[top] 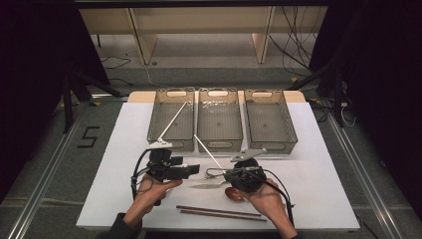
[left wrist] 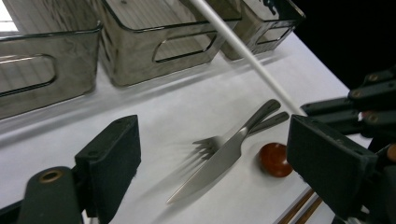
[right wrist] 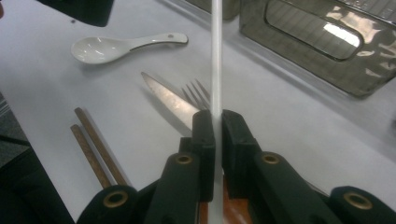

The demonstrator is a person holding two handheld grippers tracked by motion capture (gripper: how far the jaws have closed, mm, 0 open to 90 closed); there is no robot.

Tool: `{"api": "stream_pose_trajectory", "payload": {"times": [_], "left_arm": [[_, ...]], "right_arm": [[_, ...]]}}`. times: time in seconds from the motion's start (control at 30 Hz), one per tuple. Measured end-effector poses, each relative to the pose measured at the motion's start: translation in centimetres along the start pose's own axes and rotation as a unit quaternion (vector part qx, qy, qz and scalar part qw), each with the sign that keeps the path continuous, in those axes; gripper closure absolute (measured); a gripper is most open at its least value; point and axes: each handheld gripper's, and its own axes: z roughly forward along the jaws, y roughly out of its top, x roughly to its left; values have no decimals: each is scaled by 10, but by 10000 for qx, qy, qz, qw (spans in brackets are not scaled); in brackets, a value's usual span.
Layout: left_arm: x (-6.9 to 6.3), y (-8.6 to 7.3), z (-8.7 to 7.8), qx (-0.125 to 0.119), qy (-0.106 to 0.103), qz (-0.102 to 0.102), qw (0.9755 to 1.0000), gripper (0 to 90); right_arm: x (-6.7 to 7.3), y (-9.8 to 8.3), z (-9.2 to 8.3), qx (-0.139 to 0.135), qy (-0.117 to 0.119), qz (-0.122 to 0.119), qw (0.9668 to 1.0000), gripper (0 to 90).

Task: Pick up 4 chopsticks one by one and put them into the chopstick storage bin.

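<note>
Right gripper view: thin, straight white rod [right wrist: 216,56] pinched between right gripper [right wrist: 218,122] jaws.

There are three clear bins [top: 219,119], two white sticks [top: 174,121], two brown chopsticks [top: 219,212], one knife [left wrist: 212,165], one fork [left wrist: 219,140], one white spoon [right wrist: 116,46] and one small red spoon [left wrist: 275,159].

Glossy metal knife [left wrist: 210,170], wooden chopsticks [right wrist: 93,144]
</note>
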Motion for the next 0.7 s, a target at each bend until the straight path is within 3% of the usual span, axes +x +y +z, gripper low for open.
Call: {"api": "stream_pose_trajectory", "payload": {"times": [0.17,0.4,0.7], "left_arm": [[-4,4,12,-17,-142,-303,9994,199],[-10,6,26,30,-333,-507,9982,271],[-12,9,34,-78,-704,-871,9937,516]], "right_arm": [[6,1,3,-28,26,-57,10000,852],[13,1,5,-79,70,-88,9999,852],[17,3,6,-209,82,-94,9997,852]]}}
